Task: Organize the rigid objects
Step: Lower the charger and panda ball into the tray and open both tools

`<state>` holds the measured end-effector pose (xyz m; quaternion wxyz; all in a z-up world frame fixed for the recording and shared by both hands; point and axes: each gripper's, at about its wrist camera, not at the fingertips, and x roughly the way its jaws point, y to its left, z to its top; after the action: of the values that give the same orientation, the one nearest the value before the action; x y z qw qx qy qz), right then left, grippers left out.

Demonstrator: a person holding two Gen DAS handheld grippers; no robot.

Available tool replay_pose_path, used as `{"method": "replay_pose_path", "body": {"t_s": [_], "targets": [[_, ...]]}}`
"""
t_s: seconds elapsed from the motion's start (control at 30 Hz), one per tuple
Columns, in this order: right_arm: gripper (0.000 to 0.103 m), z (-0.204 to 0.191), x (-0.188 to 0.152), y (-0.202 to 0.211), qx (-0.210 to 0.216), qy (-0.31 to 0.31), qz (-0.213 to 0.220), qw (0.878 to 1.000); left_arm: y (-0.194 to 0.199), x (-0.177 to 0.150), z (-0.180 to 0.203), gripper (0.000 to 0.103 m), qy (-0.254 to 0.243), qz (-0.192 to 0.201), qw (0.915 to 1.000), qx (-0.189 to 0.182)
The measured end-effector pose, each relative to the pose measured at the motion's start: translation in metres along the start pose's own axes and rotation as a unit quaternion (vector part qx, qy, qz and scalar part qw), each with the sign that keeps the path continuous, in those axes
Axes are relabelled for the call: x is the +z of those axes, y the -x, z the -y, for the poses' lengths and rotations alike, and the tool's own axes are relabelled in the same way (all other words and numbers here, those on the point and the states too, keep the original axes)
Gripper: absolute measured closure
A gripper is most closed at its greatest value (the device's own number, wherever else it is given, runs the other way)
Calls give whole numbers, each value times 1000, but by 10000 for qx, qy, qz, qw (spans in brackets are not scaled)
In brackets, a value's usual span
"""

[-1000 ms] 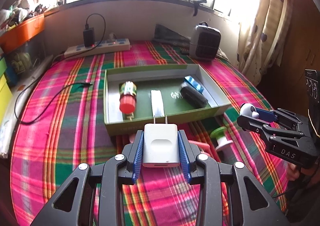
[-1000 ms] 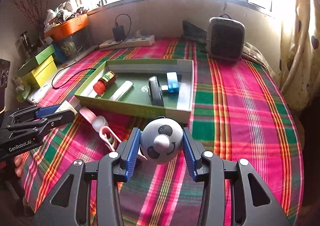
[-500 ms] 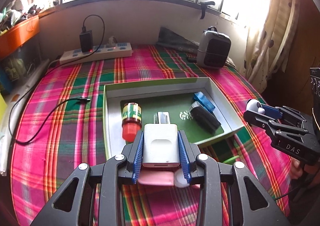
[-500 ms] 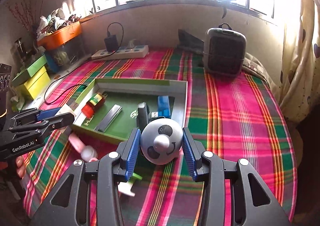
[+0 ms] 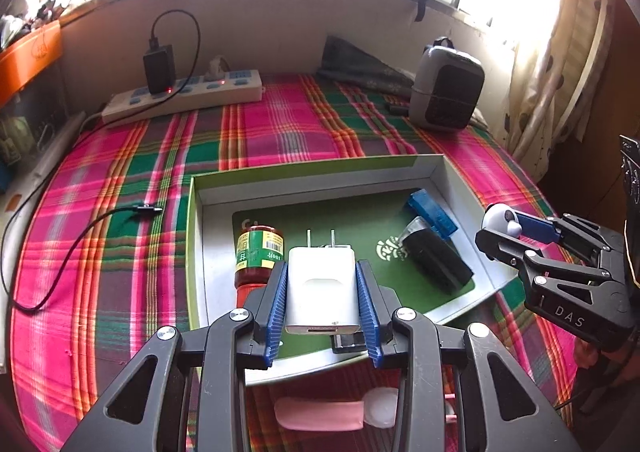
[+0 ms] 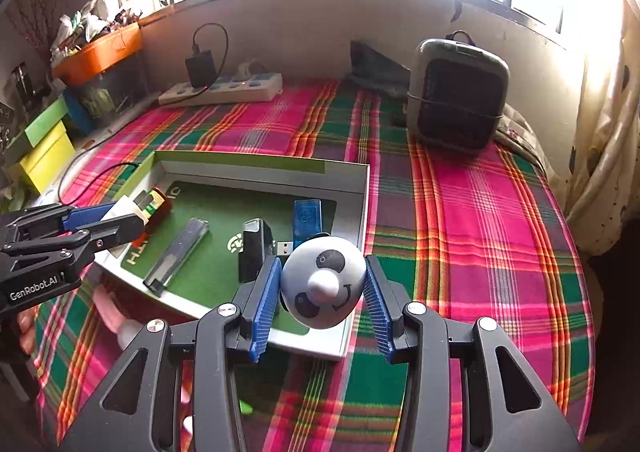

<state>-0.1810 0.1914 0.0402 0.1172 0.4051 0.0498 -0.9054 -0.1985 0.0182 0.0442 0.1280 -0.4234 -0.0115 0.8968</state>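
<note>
The left gripper [image 5: 322, 288] clamps a white USB charger [image 5: 321, 294]; the right gripper [image 6: 320, 294] clamps a panda-faced ball [image 6: 323, 286]. Released carelessly over the green tray [image 6: 362, 211], the ball may roll (it's round) into the flash drive [image 6: 307, 217].

Woven plaid cloth [image 5: 280, 131], seemingly glossy plastic charger [image 5: 321, 294]

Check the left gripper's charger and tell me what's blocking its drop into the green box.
Nothing visible blocks it. The left gripper holds the white charger above the green box. The red-capped bottle lies left, the black device right, green floor bare between them; a slim silver bar lies near.
</note>
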Motion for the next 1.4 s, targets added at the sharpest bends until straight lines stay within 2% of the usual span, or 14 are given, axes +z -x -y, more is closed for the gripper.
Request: {"method": "replay_pose_path", "body": {"t_s": [0.53,0.8,1.4], "targets": [[60,-19,2,-22,-264,471,-86,9985,-17,-5,-7,71,48,-213,9997,81],[60,-19,0,-28,66,347,-231,9991,-20,-6,-7,71,52,-275,9996,47],[60,-16,-2,-31,164,239,-235,9993,-25,-8,-11,71,102,-330,9994,39]]}}
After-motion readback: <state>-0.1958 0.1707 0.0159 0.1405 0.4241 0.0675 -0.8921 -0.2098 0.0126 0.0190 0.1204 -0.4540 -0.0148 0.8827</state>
